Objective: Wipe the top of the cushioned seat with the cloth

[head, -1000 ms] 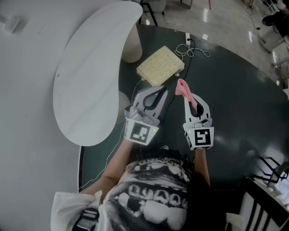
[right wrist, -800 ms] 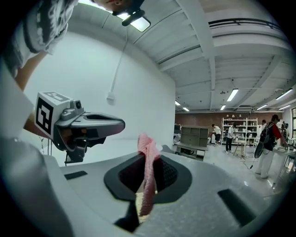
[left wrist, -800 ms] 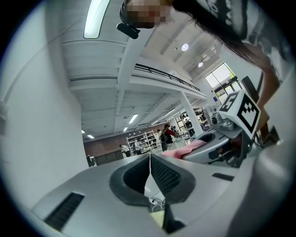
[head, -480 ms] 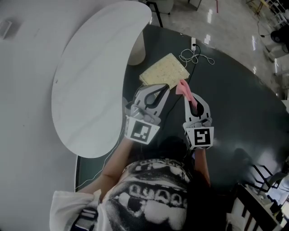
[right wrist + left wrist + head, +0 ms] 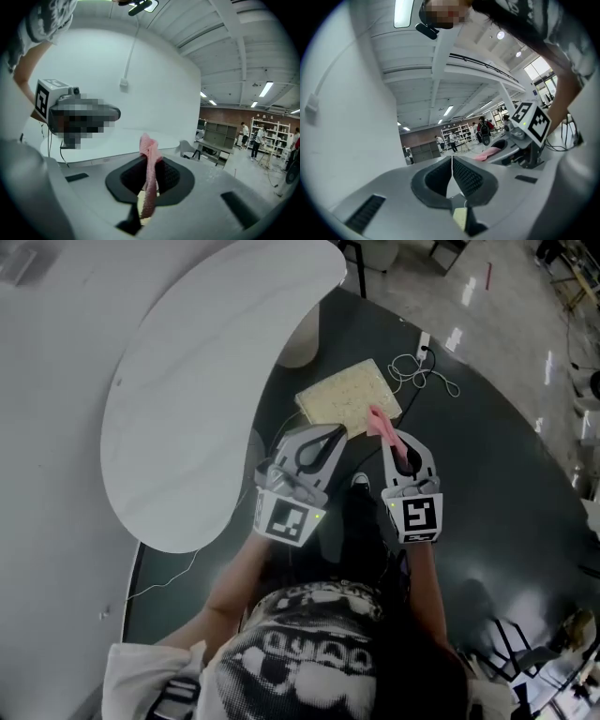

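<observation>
A square cream cushioned seat [image 5: 349, 394] stands on the dark floor ahead of me in the head view. My right gripper [image 5: 395, 438] is shut on a pink cloth [image 5: 381, 424], whose free end hangs over the seat's near right corner. In the right gripper view the pink cloth [image 5: 149, 176] runs up between the black pads of my right gripper [image 5: 149, 174]. My left gripper [image 5: 334, 431] is shut with nothing in it, just short of the seat's near edge. In the left gripper view the pads of my left gripper [image 5: 453, 171] meet, with the pink cloth [image 5: 489, 153] beyond them.
A large white curved table [image 5: 187, 381] fills the left side, its round pedestal [image 5: 302, 343] close to the seat. A white cable [image 5: 427, 367] lies coiled on the floor past the seat's far corner. Dark chair frames [image 5: 516, 652] stand at the lower right.
Both grippers have closed on the seat: the cloth's free end, which hung short of the seat's near edge, now overlaps its near right corner. Both grippers stay shut.
</observation>
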The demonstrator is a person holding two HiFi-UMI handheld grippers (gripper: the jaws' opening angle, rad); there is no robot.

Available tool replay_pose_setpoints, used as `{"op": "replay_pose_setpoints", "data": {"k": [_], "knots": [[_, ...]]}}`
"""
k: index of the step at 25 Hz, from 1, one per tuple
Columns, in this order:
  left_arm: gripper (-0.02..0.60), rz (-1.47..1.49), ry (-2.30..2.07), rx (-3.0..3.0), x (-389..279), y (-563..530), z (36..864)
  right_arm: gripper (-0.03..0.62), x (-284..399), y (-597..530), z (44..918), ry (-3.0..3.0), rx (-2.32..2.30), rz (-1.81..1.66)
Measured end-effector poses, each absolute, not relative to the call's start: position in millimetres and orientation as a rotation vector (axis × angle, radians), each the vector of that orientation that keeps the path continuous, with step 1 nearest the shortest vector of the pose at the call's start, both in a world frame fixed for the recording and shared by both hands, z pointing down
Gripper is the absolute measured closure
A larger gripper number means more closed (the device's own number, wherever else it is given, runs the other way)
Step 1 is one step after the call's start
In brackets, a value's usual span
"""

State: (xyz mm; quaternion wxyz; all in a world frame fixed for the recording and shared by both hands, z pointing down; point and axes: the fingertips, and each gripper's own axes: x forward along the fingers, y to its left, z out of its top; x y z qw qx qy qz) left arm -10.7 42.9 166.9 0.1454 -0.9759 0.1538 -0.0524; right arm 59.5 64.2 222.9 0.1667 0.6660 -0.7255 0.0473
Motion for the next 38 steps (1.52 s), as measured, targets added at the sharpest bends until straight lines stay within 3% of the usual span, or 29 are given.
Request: {"op": "replay_pose_setpoints", "data": {"k": [15, 38], "knots": [[0.575, -0.316, 0.946, -2.676, 38.3, 17.0, 212.7, 0.582, 117.9, -14.7, 320.0, -2.361, 1.399, 0.161], [0.575, -0.334, 1.032, -2.659, -24.4, -59.9, 426.2, 0.582, 21.0, -119.7, 630.6, -2.341, 1.103, 0.410]]}}
